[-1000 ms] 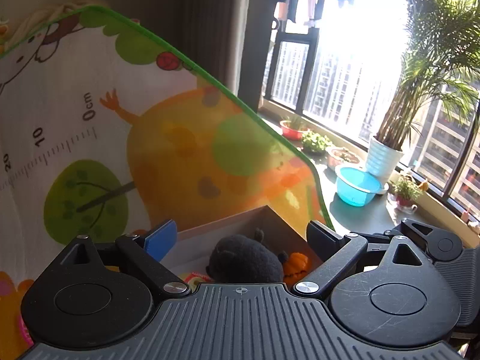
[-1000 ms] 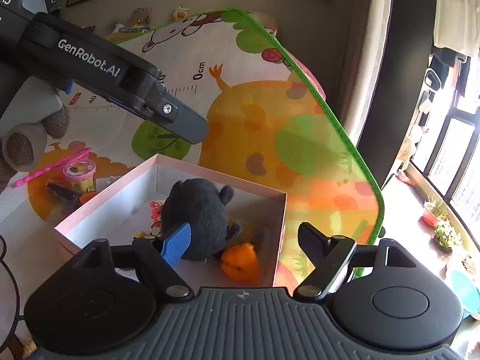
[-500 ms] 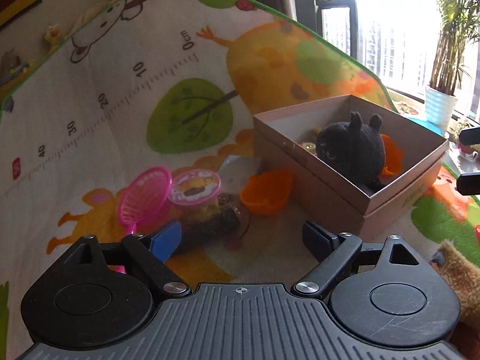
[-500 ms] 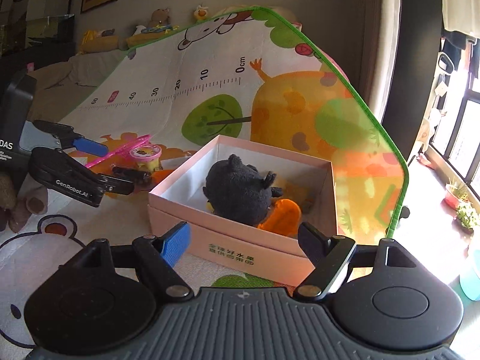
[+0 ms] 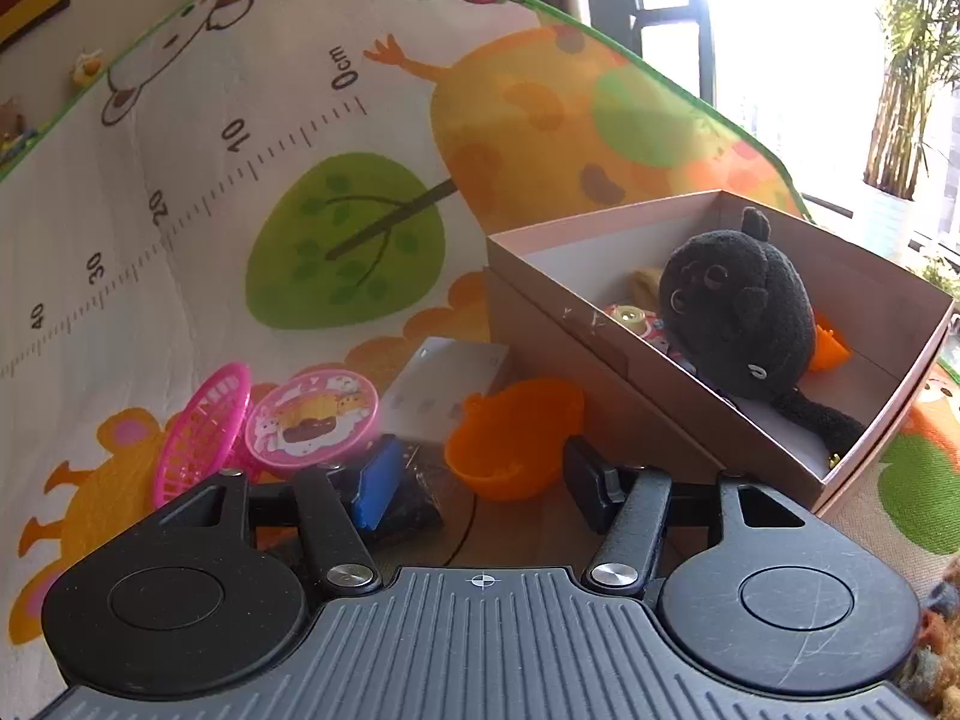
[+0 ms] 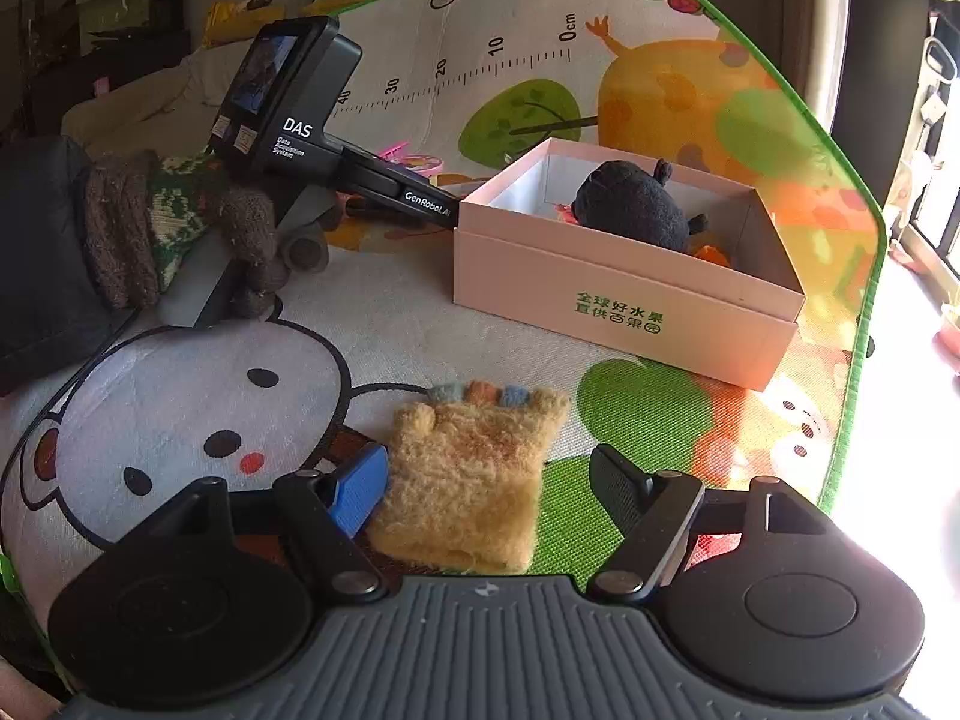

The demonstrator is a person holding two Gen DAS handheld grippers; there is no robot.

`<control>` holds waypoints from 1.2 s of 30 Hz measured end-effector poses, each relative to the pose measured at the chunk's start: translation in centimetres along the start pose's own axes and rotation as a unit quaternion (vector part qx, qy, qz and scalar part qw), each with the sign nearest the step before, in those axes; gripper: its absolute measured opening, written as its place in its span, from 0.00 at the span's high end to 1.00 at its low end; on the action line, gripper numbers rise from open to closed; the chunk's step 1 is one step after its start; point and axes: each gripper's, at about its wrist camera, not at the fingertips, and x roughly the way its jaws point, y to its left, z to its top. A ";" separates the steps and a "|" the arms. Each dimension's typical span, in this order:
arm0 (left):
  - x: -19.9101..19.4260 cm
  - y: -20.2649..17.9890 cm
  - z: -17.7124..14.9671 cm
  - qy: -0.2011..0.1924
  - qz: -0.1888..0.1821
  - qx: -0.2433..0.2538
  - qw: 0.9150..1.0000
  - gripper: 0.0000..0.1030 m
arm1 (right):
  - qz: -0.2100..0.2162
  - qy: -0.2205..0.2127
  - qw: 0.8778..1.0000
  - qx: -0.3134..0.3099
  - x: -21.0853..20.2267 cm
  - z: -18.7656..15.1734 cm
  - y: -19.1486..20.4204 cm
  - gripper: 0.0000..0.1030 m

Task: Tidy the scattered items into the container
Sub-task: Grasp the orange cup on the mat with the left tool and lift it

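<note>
Grippers are both gaping, empty: left gripper [image 5: 471,477] nearing the orange cup [image 5: 513,447] beside the box [image 6: 624,300]. Right gripper [image 6: 483,489] is straddling the yellow mitten [image 6: 468,480]; soft fleece could be slipping out.

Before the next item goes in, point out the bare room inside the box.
In the pink box, bare white floor shows at the corner nearest the left gripper, beside the black plush. The plush fills the middle; the orange piece and small trinkets crowd around it.
</note>
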 end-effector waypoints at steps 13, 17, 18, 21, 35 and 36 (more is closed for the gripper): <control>-4.8 -0.4 -1.0 0.010 -0.011 0.017 1.000 0.86 | 0.002 0.002 1.000 -0.007 1.0 -0.8 0.8 0.27; -6.2 -0.4 -1.9 0.025 -0.016 0.007 1.000 0.82 | 0.001 -0.005 1.000 -0.010 0.8 -1.0 0.8 0.27; -6.3 -0.4 -2.0 0.025 -0.014 0.007 1.000 0.80 | 0.001 -0.006 1.000 -0.011 0.8 -1.1 0.8 0.27; -6.0 -0.3 -2.1 0.016 -0.010 0.006 1.000 0.47 | 0.002 -0.010 1.000 -0.007 0.8 -1.4 0.7 0.26; -0.7 -0.6 -0.7 0.002 -0.070 0.066 0.995 0.38 | 0.013 -0.006 1.000 0.022 1.2 -1.6 0.1 0.20; -1.1 -0.9 -0.9 -0.002 -0.064 0.073 0.995 0.38 | 0.013 -0.006 1.000 0.023 1.2 -1.6 0.1 0.20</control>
